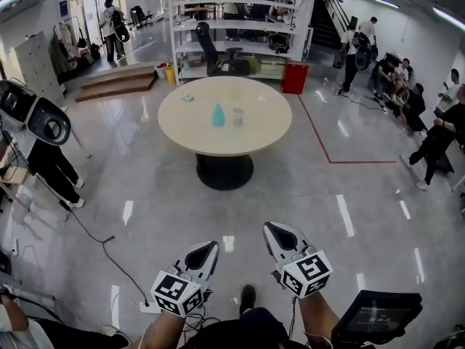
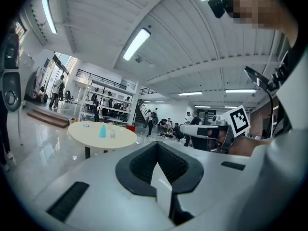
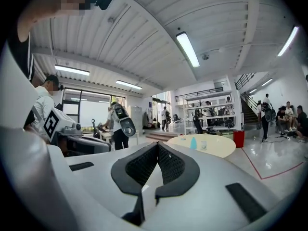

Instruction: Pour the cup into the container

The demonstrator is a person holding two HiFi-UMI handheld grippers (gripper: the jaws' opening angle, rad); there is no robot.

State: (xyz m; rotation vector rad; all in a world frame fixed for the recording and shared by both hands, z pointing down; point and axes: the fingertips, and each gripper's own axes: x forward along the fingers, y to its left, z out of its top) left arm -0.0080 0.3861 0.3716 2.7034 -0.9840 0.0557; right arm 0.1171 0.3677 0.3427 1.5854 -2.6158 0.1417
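Head view looks down on a wide, glossy grey floor (image 1: 131, 173) with a red line (image 1: 317, 131) taped across its right part. A white shelving unit (image 1: 240, 27) stands at the far side of the room, and a red bin (image 1: 295, 77) sits at its right foot. Several people (image 1: 407, 97) sit or stand along the right wall.

In the middle of the room stands a round, pale counter (image 1: 269, 126) on a dark pedestal, well apart from the person. The task's things are on it: a blue vessel (image 1: 218, 115) stands upright near the centre. A clear vessel (image 1: 238, 116) stands just beside it on the right, not touching. At this range I cannot tell which is the cup and which the container. A small teal item (image 1: 188, 98) lies apart, toward the counter's far left edge.

Near the bottom edge, the left gripper (image 1: 207, 248) and the right gripper (image 1: 274, 230) are held side by side over the floor, pointing toward the counter. Each carries its marker cube close to the person's forearm. In the left gripper view and the right gripper view alike, the jaws are pressed fully together with nothing between them. Both grippers are empty and far from the vessels.
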